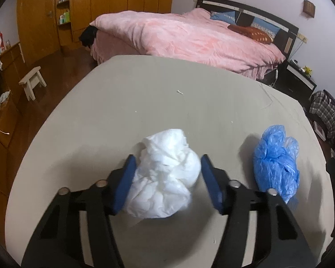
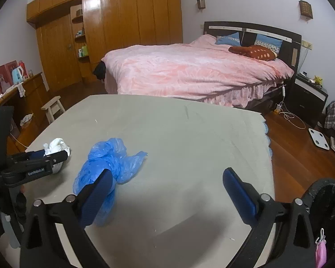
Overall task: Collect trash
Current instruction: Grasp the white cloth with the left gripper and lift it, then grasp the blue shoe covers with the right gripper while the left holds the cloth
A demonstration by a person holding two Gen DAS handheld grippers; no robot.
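On the smooth grey tabletop (image 1: pixel 145 93), left gripper (image 1: pixel 167 178) straddles a crumpled white paper wad (image 1: pixel 165 174); whether the pads press it is unclear. Right gripper (image 2: pixel 167 192) gapes wide, empty, beside a crinkly blue plastic bag (image 2: pixel 109 163).

A white crumpled wad (image 1: pixel 165 174) and a blue plastic bag (image 1: pixel 277 163) lie on a grey table (image 1: pixel 145 93). The gripper pads (image 1: pixel 125 183) are dark blue on black arms. The bedspread (image 2: pixel 189 71) is pink, the wardrobe (image 2: pixel 122 22) orange-brown wood.
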